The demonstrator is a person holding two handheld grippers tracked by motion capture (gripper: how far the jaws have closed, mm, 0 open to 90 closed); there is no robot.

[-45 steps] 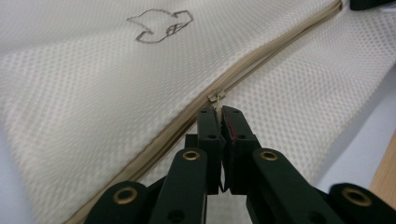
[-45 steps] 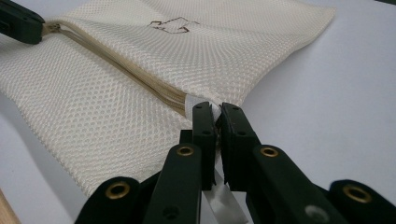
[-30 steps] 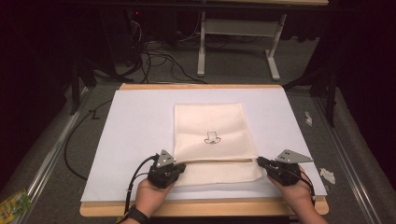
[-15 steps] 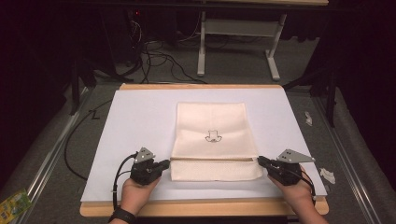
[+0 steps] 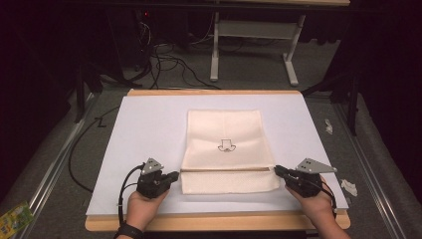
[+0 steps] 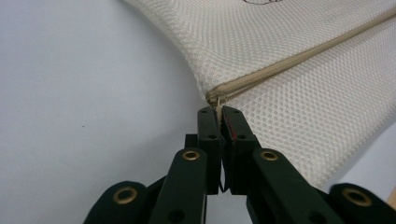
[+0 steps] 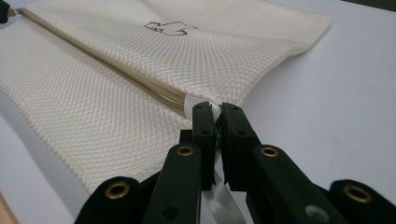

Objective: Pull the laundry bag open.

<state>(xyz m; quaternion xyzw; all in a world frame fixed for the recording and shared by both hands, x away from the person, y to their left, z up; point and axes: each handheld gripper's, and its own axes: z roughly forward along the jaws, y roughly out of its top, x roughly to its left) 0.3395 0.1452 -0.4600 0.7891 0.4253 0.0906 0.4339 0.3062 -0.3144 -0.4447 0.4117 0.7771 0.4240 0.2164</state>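
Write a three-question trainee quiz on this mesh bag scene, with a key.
1. True or false: the left claw is shut on the zipper pull at the end of the zipper.
2. What does the right claw pinch? A) the white end tab of the mesh bag B) the printed outline C) the table edge
3. Fill in: the bag lies flat on a ____ sheet that covers the wooden table.

Key: 1 true; 2 A; 3 white.
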